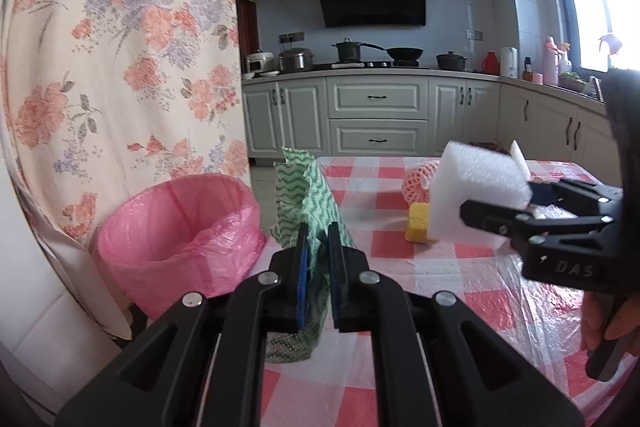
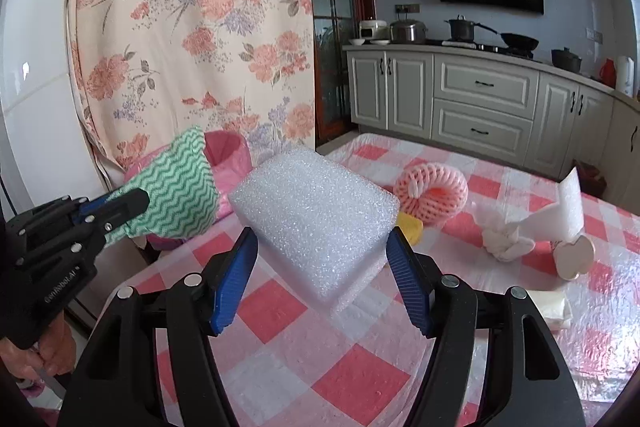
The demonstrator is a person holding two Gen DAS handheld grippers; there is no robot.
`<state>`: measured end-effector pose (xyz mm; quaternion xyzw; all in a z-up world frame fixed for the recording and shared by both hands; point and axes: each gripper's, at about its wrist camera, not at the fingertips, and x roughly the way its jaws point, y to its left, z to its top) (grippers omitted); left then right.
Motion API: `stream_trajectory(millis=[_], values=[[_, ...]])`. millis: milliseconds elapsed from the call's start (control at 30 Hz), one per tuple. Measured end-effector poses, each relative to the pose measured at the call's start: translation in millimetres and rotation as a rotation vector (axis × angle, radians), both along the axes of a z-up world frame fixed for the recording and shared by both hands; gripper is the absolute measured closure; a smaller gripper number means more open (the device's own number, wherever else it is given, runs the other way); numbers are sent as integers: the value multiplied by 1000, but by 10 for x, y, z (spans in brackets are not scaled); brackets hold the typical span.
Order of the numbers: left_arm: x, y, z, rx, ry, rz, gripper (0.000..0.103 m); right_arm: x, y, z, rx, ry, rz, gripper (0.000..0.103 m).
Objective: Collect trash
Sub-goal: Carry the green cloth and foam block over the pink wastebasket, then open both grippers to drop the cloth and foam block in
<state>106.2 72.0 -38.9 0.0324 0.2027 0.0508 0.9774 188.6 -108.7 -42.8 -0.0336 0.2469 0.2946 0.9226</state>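
**Foam and cloth held over the checked bench**

Pink-and-white checked plastic covers the bench. Off its edge, at ten o'clock in the right wrist view, stands a bin lined with a pink bag. The right claw is clamped on a white foam block, held above the bench. The left claw is pinched on a green wavy-striped cloth near the bin. A pink foam fruit net, a yellow sponge and crumpled white tissue lie at one to two o'clock.

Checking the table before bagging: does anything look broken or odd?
Yes: a cracked eggshell lies on the checked tablecloth at the right, open and jagged, beside crumpled white tissue.
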Motion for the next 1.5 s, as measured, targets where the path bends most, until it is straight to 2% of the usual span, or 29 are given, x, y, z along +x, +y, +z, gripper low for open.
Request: stream_trajectory(millis=[367, 567, 833, 1133, 1500], values=[[-140, 197, 288, 18, -89, 63, 94, -186, 260, 383, 22, -109, 21, 39], [-122, 497, 450, 11, -126, 115, 94, -152, 546, 453, 9, -131, 67, 39], [106, 1054, 480, -1, -127, 191, 94, 53, 1122, 513, 3, -135, 151, 39], [428, 1657, 336, -55, -83, 251, 94, 352, 1757, 484, -7, -127, 224, 39], [773, 2282, -144, -166, 54, 293, 93, 815, 2255, 181, -28, -29, 289, 38]])
